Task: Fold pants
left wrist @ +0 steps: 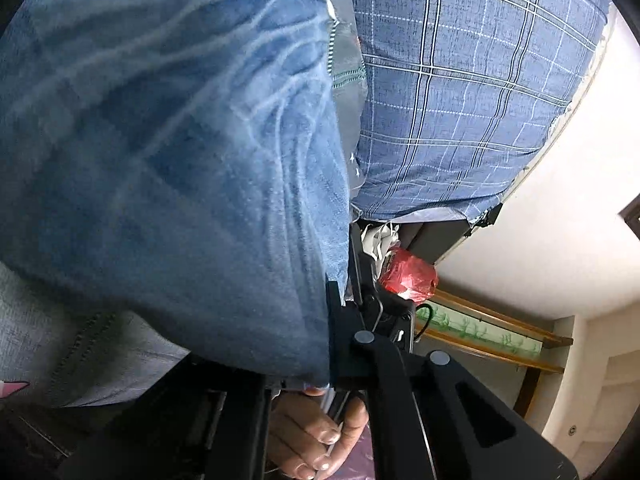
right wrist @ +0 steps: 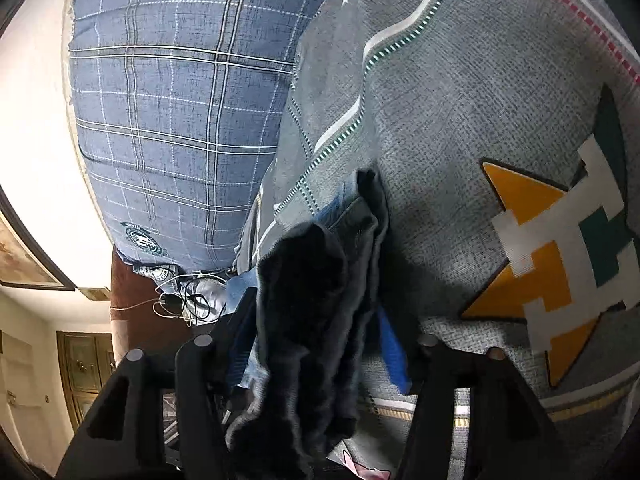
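The jeans (left wrist: 168, 168), soft, limp and fairly heavy denim best pinched at a hem or seam edge, fill the left of the left wrist view, an edge clamped in the shut left gripper (left wrist: 340, 320), while a dark bunched fold sits gripped between the half-closed right gripper (right wrist: 316, 344) at lower centre.

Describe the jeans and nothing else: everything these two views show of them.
The jeans are faded blue denim with pale crease lines. In the left wrist view they hang as a broad, blurred drape filling the left side, their edge pinched in the shut left gripper. In the right wrist view a bunched, shadowed fold with a stitched hem stands between the right gripper's fingers, above the grey patterned bedspread; whether the pads press it cannot be told.
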`<action>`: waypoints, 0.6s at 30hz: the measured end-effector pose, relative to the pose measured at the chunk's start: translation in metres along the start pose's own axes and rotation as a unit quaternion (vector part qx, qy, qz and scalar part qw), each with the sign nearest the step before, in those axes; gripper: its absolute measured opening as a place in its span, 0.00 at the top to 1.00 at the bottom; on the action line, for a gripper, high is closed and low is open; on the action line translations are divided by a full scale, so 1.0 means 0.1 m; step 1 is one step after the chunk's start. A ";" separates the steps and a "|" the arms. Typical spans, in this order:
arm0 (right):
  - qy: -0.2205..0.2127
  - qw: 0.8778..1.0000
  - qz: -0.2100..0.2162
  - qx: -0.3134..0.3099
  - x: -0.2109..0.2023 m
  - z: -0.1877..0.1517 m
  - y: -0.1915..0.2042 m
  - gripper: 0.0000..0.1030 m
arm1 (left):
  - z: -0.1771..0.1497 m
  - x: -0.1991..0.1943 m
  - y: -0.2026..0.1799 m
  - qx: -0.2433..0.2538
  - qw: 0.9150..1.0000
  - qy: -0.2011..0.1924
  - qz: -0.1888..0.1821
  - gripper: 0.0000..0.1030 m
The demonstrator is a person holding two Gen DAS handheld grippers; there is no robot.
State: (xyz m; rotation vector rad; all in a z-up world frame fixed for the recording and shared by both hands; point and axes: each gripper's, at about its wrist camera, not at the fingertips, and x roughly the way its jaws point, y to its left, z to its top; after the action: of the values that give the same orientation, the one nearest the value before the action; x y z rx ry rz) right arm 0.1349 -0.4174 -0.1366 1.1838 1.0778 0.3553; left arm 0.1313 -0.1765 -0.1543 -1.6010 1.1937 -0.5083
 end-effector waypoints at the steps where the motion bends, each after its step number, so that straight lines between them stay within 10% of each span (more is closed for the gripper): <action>1: 0.000 1.000 0.002 0.000 0.00 0.00 0.00 0.68 | -0.02 -0.02 0.02 -0.001 1.000 0.001 -0.002 0.95; 8: -0.024 0.999 -0.011 -0.042 -0.11 -0.06 0.17 0.88 | -0.09 0.01 -0.03 0.039 0.999 -0.002 0.033 0.95; 18: -0.075 0.994 -0.003 -0.084 -0.34 -0.19 0.40 0.90 | -0.27 0.09 -0.28 0.084 0.994 -0.001 0.071 0.94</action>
State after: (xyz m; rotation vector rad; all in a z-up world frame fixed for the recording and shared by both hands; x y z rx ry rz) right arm 0.1139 -0.4155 -0.0849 1.0399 0.9037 0.3401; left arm 0.1263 -0.1976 -0.1212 -1.3645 1.2201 -0.5013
